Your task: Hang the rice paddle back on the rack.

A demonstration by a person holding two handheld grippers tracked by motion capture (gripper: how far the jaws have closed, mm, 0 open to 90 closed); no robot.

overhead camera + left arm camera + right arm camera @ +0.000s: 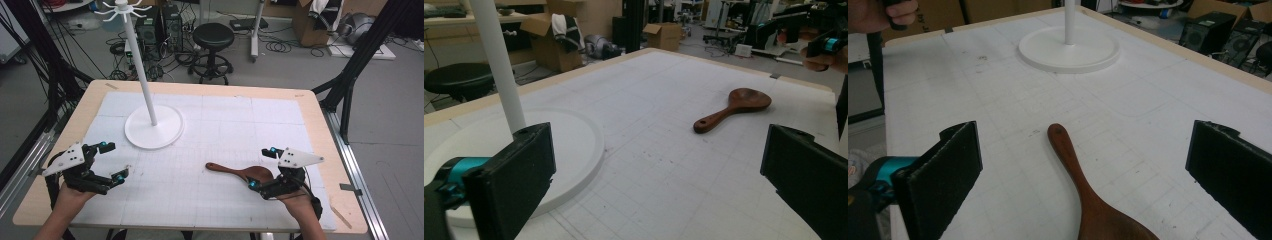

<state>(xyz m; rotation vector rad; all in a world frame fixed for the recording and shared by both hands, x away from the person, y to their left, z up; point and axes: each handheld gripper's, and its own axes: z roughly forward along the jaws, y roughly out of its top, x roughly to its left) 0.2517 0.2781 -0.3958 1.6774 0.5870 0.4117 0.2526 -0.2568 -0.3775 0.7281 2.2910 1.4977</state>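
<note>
- the right gripper (pixel 262 167) is nearest, at the near right of the table (pixel 310 105). its jaws are spread wide and hold nothing.
- the wooden spoon (pixel 240 173) lies flat on the white mat (pixel 225 130). its broad end is between the right jaws; the handle points away toward the stand.
- the left gripper (pixel 114 161) is at the near left, well apart from the spoon, jaws also released and empty.
- farther back stands the white stand (pixel 153 129), with a round base and an upright pole.
</note>
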